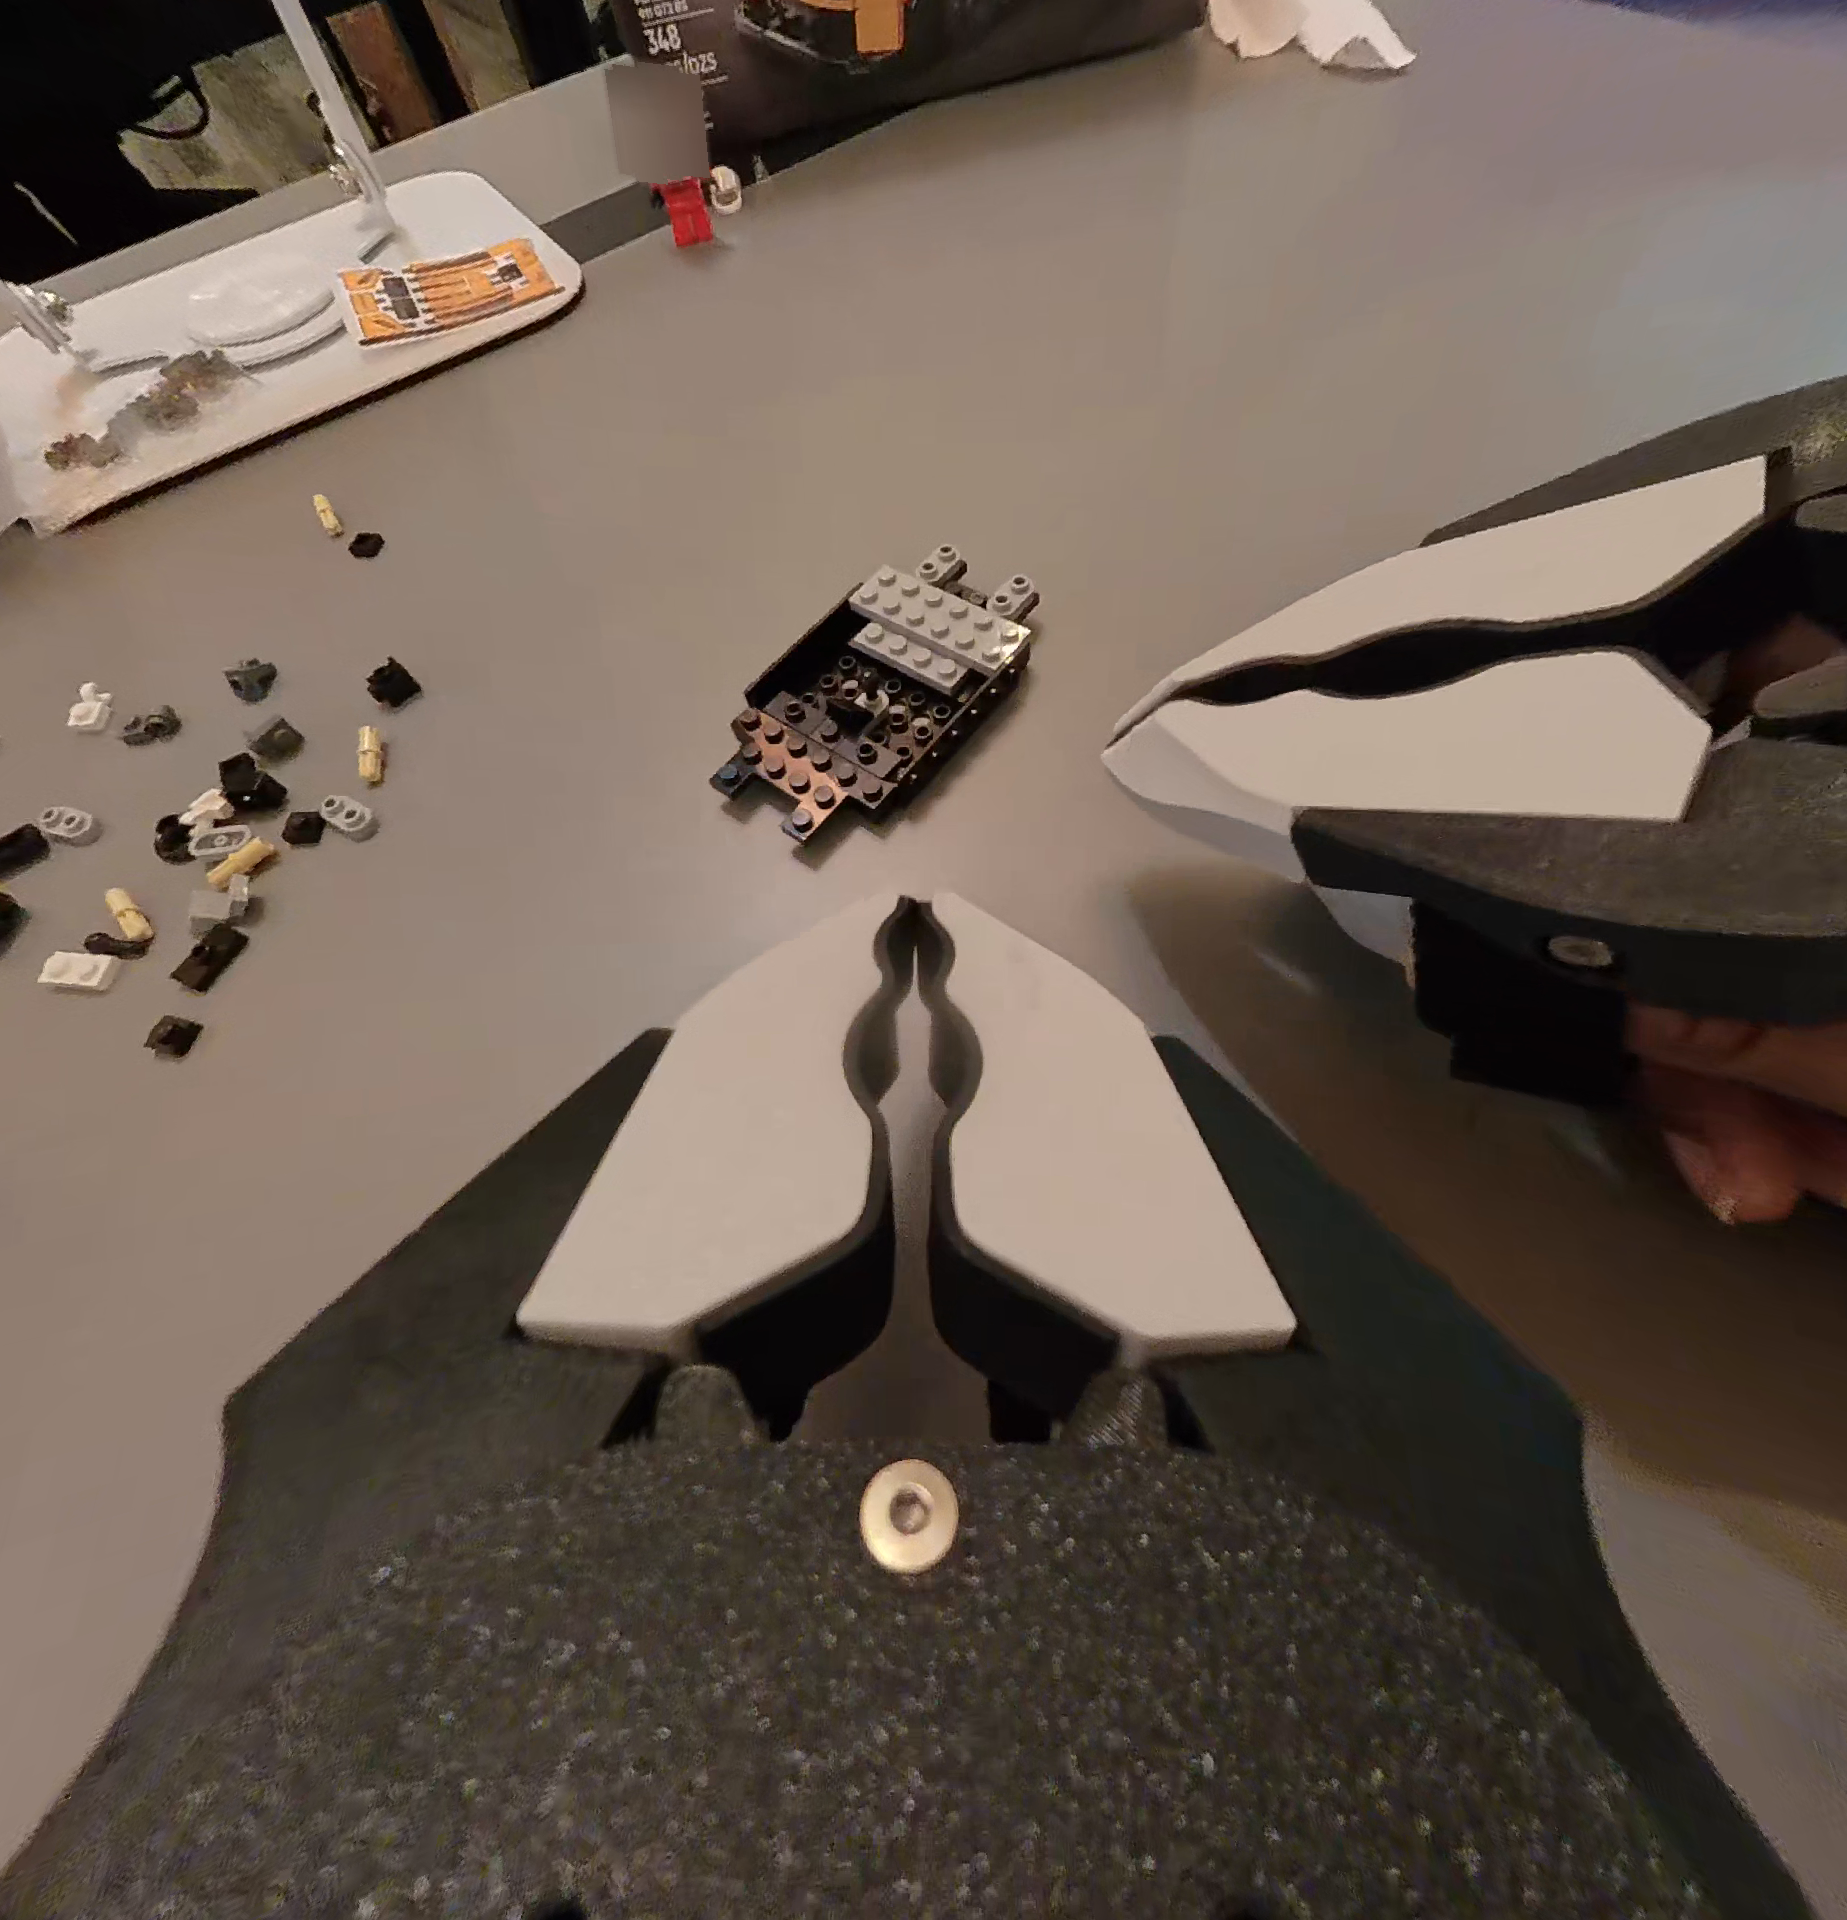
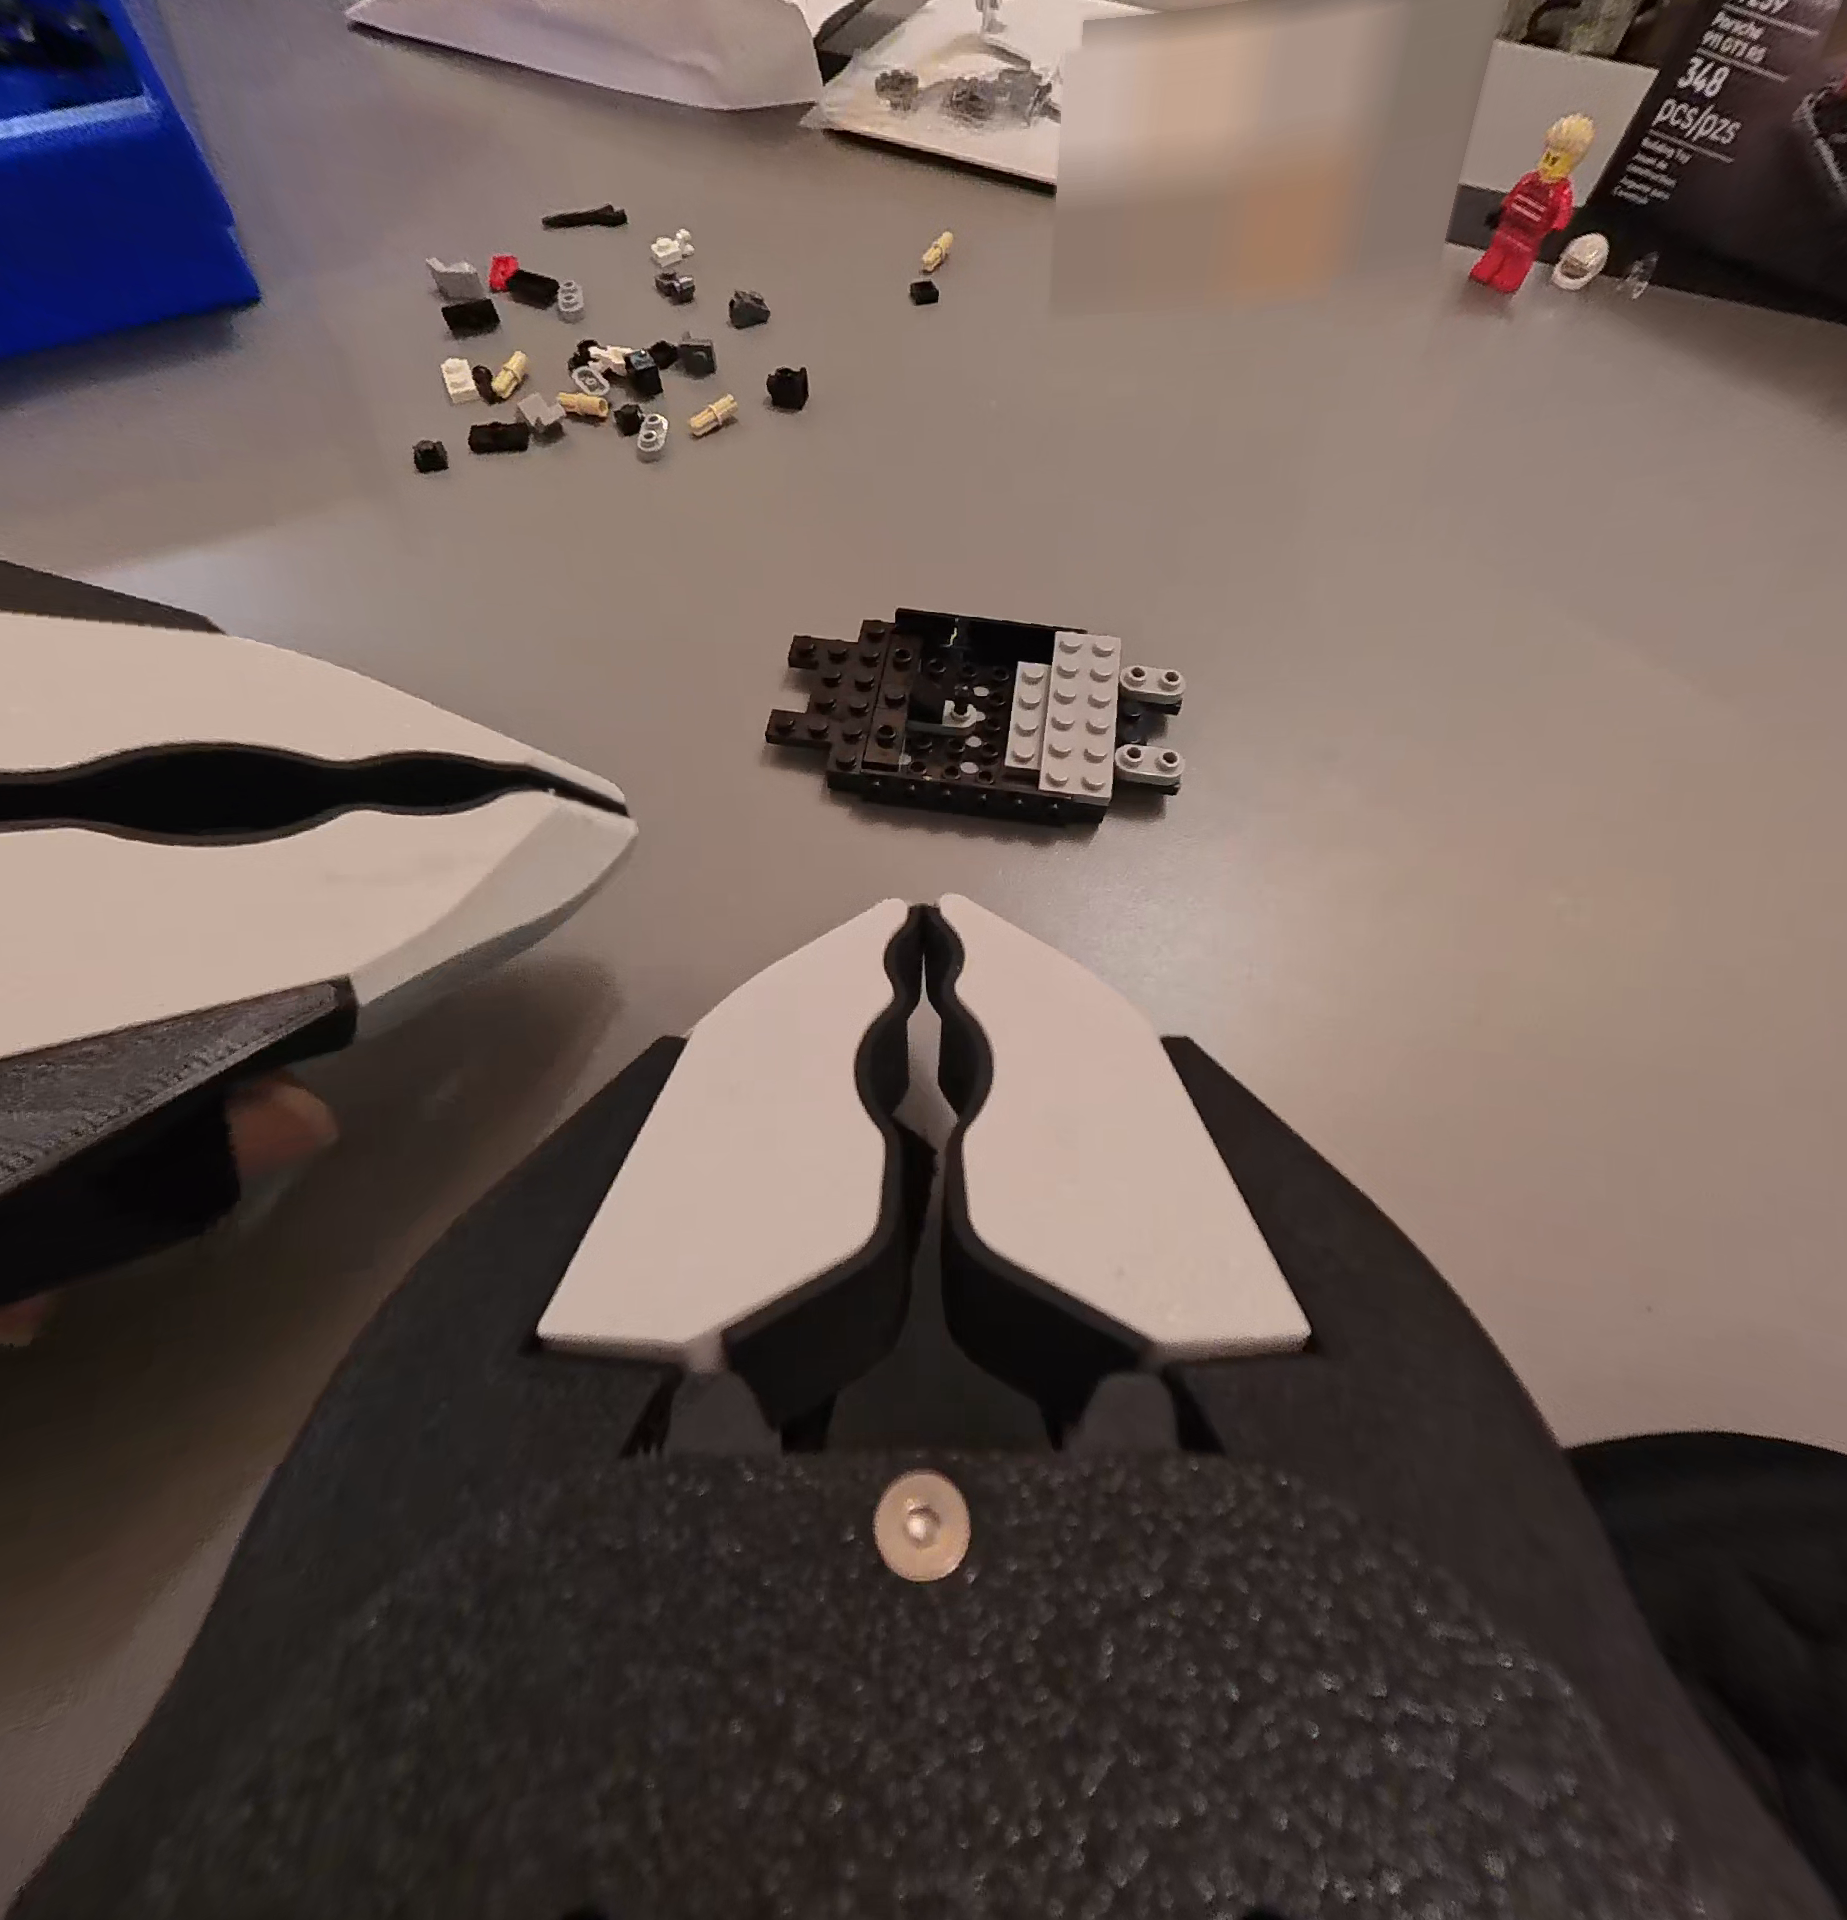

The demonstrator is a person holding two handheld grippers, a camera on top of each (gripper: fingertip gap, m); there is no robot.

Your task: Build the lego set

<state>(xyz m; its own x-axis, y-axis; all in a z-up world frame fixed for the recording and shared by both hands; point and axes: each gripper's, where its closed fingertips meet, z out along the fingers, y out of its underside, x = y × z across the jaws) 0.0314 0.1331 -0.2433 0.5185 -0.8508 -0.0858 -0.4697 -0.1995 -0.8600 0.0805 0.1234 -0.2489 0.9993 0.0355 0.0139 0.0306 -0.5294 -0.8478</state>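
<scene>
I can see white print on the black box (image 2: 1750,135) standing at the far edge of my bench (image 2: 1418,623), several lines of it. The orange sheet (image 1: 446,288) on the white tray (image 1: 275,416) bears marks too small for me to read.

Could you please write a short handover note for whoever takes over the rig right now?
Left gripper: shut, empty, hovering short of the build.
Right gripper: shut, empty, also facing it.
Partly built black chassis with grey plates lies mid-table.
Loose pieces are scattered beyond it; red minifigure stands by the box.
Done: base started. Left: pick up the next piece and attach it.
</scene>
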